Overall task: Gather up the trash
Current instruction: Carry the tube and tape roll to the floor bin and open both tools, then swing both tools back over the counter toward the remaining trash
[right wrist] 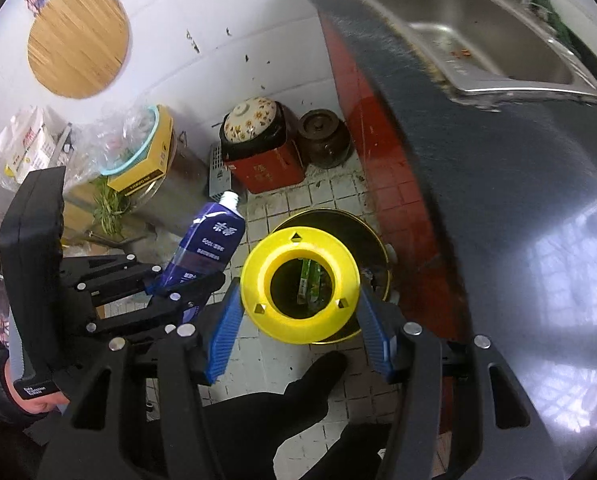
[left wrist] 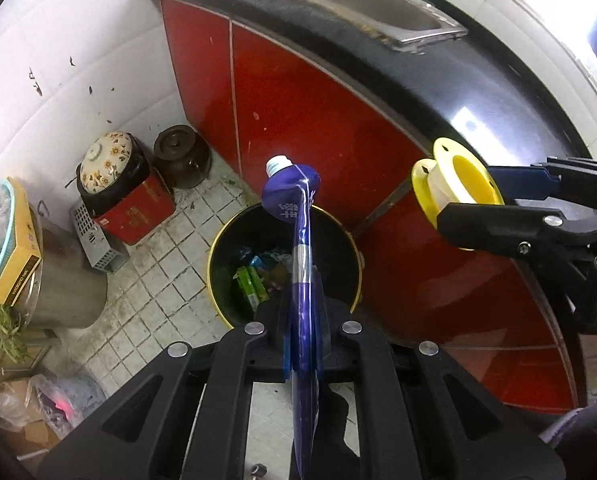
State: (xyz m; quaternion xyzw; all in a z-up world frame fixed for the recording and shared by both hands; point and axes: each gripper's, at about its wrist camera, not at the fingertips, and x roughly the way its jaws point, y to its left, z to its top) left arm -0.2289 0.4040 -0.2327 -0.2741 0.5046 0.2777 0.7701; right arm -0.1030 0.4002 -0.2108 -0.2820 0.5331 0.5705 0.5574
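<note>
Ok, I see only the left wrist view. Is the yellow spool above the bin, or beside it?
Observer: In the right wrist view the yellow spool overlaps the bin, and a green carton inside shows through its hole.
Operator: And the blue pouch in my left gripper?
Observer: There its broad printed face shows, left of the bin rim, seen against floor tiles.

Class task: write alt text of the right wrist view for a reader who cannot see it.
The right gripper holds a yellow spool above a black trash bin on a tiled floor. Beside it, the left gripper clamps a flattened blue pouch. A dark counter with a steel sink runs along the right.
</note>
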